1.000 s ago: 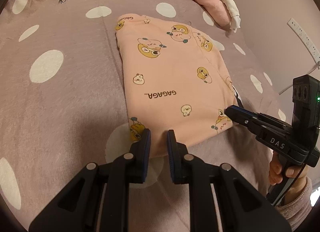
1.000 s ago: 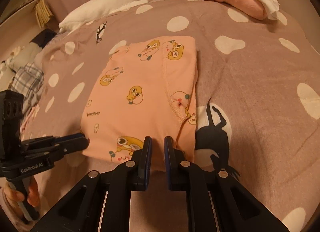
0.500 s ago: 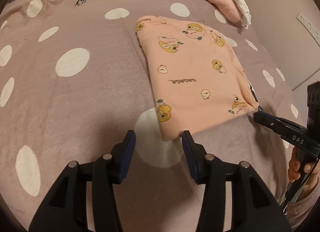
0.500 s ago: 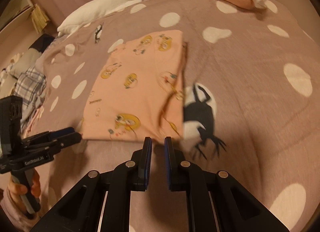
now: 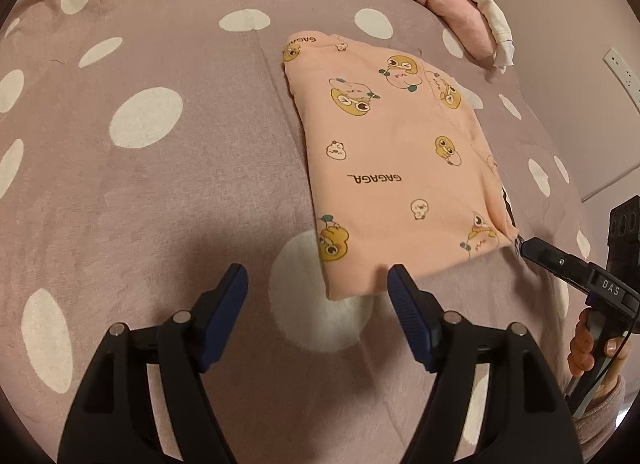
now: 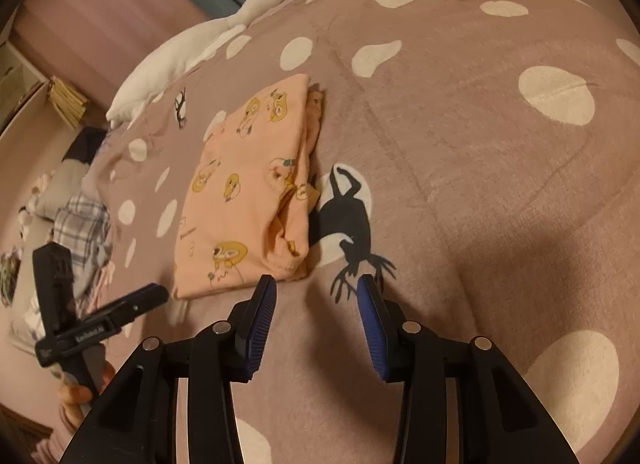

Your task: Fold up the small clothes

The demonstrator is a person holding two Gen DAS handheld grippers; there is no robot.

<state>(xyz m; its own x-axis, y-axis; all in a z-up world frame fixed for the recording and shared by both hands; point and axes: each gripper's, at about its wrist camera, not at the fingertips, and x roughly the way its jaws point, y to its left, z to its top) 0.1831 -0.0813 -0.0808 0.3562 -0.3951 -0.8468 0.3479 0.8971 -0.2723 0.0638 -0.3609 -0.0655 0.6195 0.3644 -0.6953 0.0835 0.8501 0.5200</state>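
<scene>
Both grippers have let go of the folded peach garment (image 5: 400, 167) since a second ago and drawn back from its near edge; the left gripper (image 5: 318, 298) has just been opening, its jaws spread wide with only the garment's near corner between the tips, unpressed; the right gripper (image 6: 316, 314) has just been opening too, jaws apart over bare spotted bedspread (image 6: 460, 191); the garment lies flat at 11 o'clock of the right jaws, at 1 o'clock of the left.
</scene>
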